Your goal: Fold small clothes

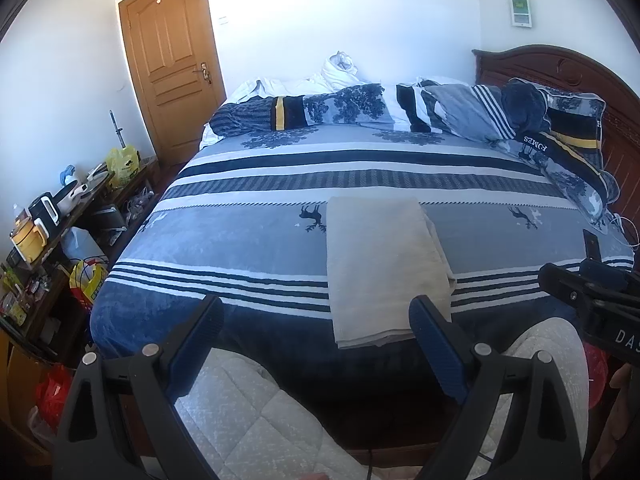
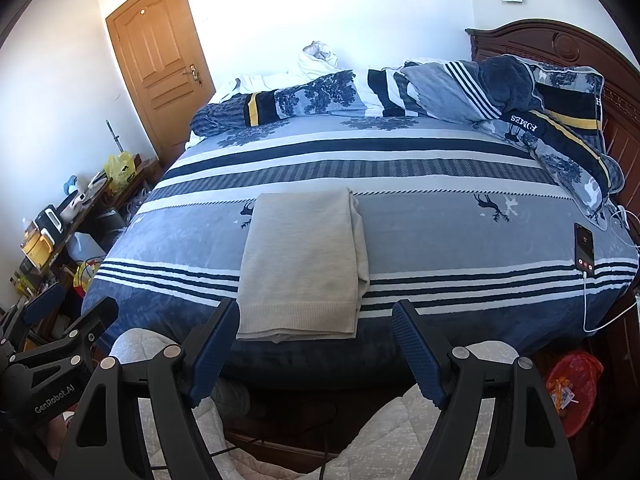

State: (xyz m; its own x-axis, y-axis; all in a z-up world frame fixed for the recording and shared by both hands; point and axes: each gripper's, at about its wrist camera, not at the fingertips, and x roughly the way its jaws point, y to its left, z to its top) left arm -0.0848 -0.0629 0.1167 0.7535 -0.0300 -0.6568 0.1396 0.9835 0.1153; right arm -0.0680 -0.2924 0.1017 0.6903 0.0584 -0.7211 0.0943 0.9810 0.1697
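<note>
Left gripper (image 1: 316, 340): held off the near edge of the bed, jaws spread wide, nothing between them; blue ribbed pads (image 1: 438, 350) clear of the cloth.
Right gripper (image 2: 316, 344): likewise spread and empty, hovering just short of the garment's near hem; its housing showed at the right edge of the left view.
Garment (image 2: 300, 264): a beige knitted piece, ribbed at the near hem, lying flat near the foot-side edge of the bed as a tidy long rectangle, a doubled layer showing along its right side.
Progress, as judged: at least one lengthwise fold looked done; a crosswise fold or two to make it compact seemed left, or it was about finished. No other small clothes waiting could be made out.
Bed cover (image 2: 460, 248): blue, grey and white stripes with deer and tree prints.
Bedding heap (image 1: 400, 108): pushed to the far side, against a dark wooden headboard (image 1: 560, 64).
Phone (image 2: 583, 247): lying screen-up at the right of the bed, a white cable plugged in.
Person: legs in pale quilted trousers (image 1: 256, 412) below the grippers.
Writing: "GenRobot.AI" on the left gripper's body in the right view; "DAS", cut off, on the right gripper's body in the left view; "FOMES" or similar, upside down, on a dark pillow (image 2: 560, 120).
Door (image 1: 172, 64): wooden, shut, far left.
</note>
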